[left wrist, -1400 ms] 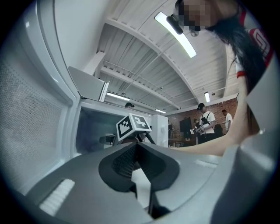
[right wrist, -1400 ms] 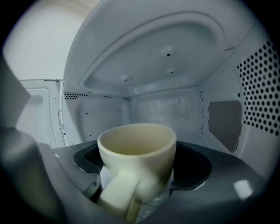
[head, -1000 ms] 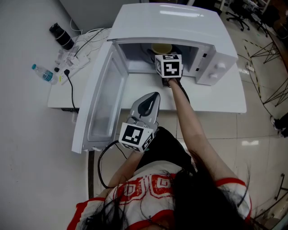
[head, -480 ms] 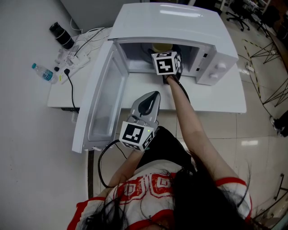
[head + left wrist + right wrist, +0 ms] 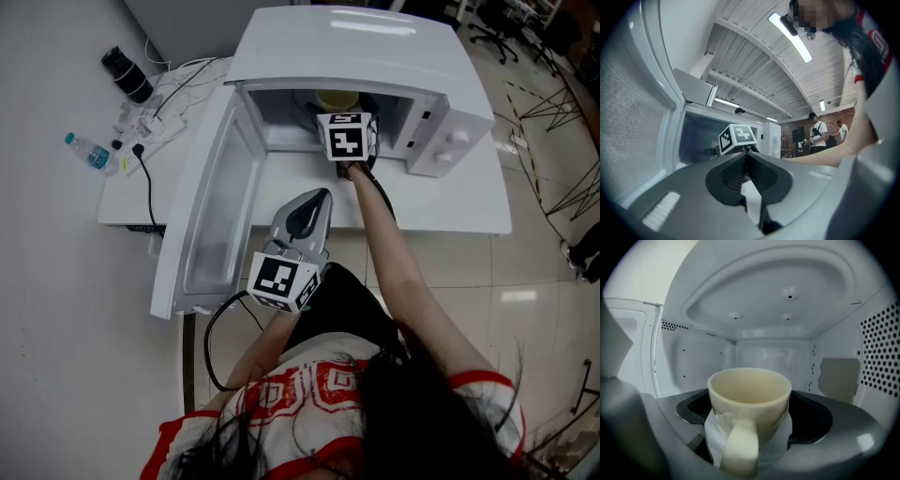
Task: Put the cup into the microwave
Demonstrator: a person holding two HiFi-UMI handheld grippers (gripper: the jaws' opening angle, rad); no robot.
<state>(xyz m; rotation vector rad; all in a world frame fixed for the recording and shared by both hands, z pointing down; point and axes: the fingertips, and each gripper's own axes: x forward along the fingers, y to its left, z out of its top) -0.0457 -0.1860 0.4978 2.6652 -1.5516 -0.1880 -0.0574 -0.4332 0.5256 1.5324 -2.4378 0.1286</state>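
While right claw (image 5: 751,412) opens: cup (image 5: 749,386) stands between its jaws, inside microwave (image 5: 375,56).
Risk: a jaw brushing the cup on the way out could tip or drag it.
Left claw (image 5: 746,157): closed, empty, outside by door (image 5: 202,216).

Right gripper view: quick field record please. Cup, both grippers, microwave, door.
cup: cream ceramic cup, upright, inside the oven cavity, handle towards the camera
right gripper: right gripper reaches into the cavity, jaws opening, cup between them
left gripper: left gripper shut, empty, outside the oven, in front of it
microwave: white microwave on white table
door: door swung wide open, at the left in the head view
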